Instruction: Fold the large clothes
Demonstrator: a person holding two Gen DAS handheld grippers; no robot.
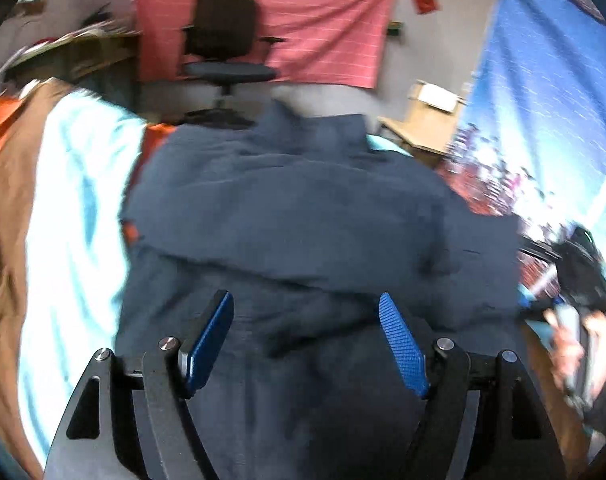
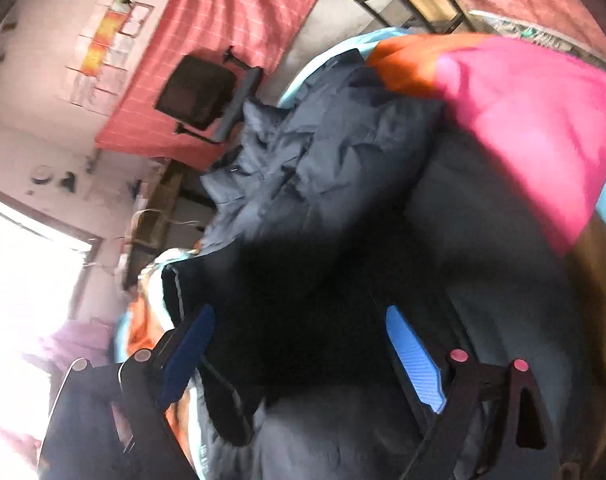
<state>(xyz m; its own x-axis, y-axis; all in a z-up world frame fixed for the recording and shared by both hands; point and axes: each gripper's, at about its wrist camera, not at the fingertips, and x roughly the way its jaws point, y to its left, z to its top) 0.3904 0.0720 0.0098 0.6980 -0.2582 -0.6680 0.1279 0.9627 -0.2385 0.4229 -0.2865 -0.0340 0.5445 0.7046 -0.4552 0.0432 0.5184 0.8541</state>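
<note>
The dark blue garment (image 1: 303,208) fills the middle of the left wrist view, rumpled on a bed (image 1: 67,208), its long axis running from the bottom of the frame up toward the chair (image 1: 223,44). The left gripper (image 1: 306,336) hangs over its near end, jaws wide, nothing held. In the right wrist view the right gripper (image 2: 299,344) also stands wide and empty, cloth just ahead. Neither looks clearly nearer.
</note>
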